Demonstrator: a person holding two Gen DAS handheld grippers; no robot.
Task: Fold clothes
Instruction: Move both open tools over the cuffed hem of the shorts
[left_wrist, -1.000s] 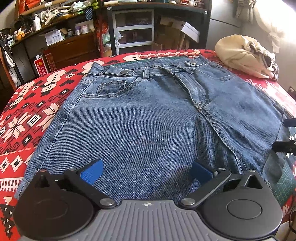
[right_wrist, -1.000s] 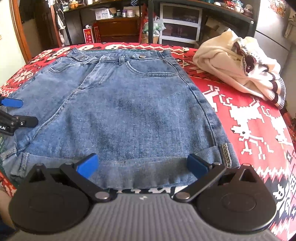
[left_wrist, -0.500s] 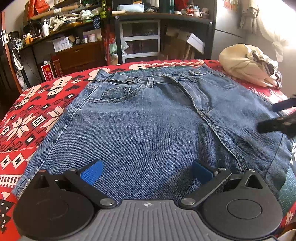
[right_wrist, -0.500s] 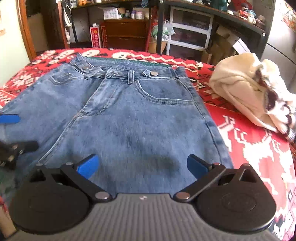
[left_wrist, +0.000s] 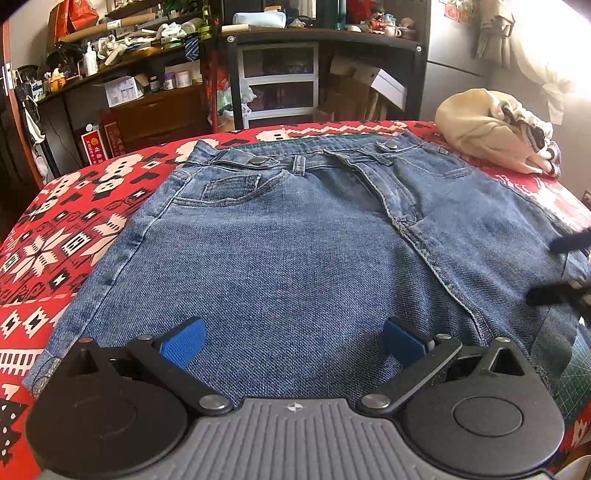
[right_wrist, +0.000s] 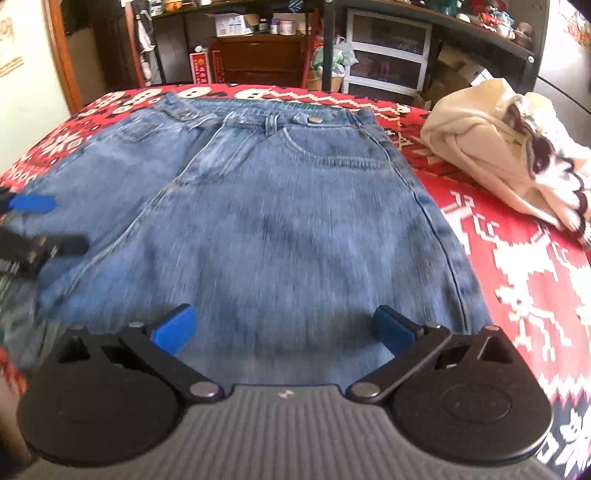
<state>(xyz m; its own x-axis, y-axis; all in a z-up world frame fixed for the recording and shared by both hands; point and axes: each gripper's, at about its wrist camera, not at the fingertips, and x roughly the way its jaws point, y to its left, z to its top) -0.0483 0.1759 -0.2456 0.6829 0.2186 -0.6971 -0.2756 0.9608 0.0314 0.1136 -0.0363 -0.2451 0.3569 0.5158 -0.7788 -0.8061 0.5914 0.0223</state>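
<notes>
Left wrist view: denim shorts (left_wrist: 295, 236) lie flat, front up, on the red patterned cover (left_wrist: 55, 236), waistband at the far side, hem nearest the tools. Over the past second both cameras have advanced over the garment: the rolled hem cuff that sat just ahead of the right gripper (right_wrist: 284, 330) a second ago has passed beneath it, and that view is now motion-blurred. The cloth itself shows no shift. Judgement: the tools are repositioning above an unfolded-looking garment; no grasp is made. The left gripper (left_wrist: 293, 343) stands wide with nothing between its pads; the right likewise.

Differences between views: the left wrist alone shows the cuffed left hem corner and a green cutting mat (left_wrist: 576, 373) at the shorts' near right corner. The right wrist alone shows the shorts' right side seam in full. A cream garment (right_wrist: 498, 147) lies apart, beyond the right edge.
</notes>
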